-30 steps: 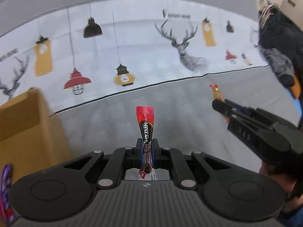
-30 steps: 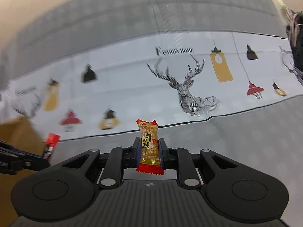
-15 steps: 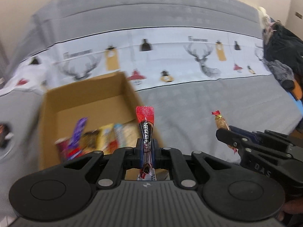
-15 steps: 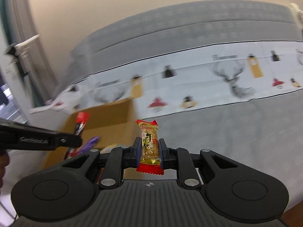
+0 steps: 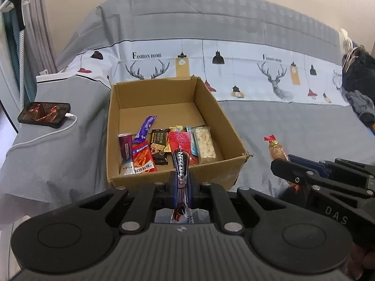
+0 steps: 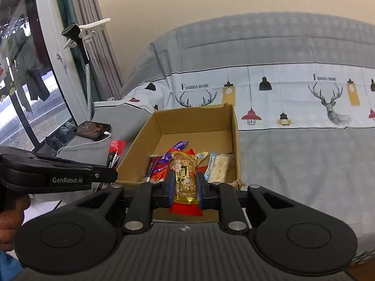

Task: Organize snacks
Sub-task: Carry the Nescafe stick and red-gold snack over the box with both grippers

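My left gripper [image 5: 181, 188] is shut on a red and black Nescafe stick [image 5: 180, 154], held upright just before the near wall of an open cardboard box [image 5: 232, 121] on the bed. The box holds several wrapped snacks [image 5: 143, 154] along its near side. My right gripper [image 6: 185, 188] is shut on a peanut candy bar [image 6: 184, 175] with red ends, also in front of the box [image 6: 235, 126]. In the left wrist view the right gripper [image 5: 290, 171] with its bar [image 5: 276, 151] is to the right of the box. In the right wrist view the left gripper [image 6: 110, 173] with the stick [image 6: 115, 152] is left of the box.
A phone [image 5: 44, 113] on a white charging cable lies on the grey cover left of the box. Dark clothing [image 5: 358, 89] is piled at the far right of the bed. A window and curtain [image 6: 35, 70] stand at the left.
Both views have swung left and pulled back from the deer-print sheet until the box with snacks is centred in front. Both grippers still hold their snacks.
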`<state>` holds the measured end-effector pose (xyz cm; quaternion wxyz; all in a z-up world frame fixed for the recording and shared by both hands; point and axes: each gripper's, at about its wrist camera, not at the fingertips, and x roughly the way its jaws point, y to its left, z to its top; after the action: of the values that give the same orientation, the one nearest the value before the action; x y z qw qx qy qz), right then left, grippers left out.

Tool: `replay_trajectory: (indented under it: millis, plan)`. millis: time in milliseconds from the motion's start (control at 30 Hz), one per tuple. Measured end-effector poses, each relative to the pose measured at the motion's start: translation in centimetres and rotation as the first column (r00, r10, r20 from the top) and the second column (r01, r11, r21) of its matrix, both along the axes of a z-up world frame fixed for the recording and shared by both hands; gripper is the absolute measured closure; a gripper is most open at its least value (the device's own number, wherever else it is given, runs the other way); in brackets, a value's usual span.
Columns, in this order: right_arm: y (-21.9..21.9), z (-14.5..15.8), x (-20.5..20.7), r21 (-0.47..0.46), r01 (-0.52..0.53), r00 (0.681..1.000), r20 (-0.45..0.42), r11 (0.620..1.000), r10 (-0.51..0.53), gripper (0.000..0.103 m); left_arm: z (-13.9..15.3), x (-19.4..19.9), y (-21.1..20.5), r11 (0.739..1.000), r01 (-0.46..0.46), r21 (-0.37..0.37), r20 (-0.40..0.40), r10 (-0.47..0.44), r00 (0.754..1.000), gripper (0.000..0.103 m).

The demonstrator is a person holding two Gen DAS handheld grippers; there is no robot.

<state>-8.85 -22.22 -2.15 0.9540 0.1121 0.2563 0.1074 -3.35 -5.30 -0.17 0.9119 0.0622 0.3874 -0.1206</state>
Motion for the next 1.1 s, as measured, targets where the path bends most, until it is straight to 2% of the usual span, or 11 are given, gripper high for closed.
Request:
replay_trajectory:
  millis: [500, 1100]
  plan:
    - [1.2, 1.1, -1.8, -0.054, -0.013, 0.999, 0.044, 0.998, 0.015, 0.084, 1.6, -2.2, 1.2, 0.999, -0.016, -0.038, 0.062, 0.018, 0.998, 0.094]
    - [1.3, 0.9, -1.3, -0.05, -0.005, 1.0, 0.021, 0.999, 0.006, 0.084, 1.4, -2.0, 1.2, 0.999, -0.015, -0.034, 0.06, 0.017, 0.998, 0.094]
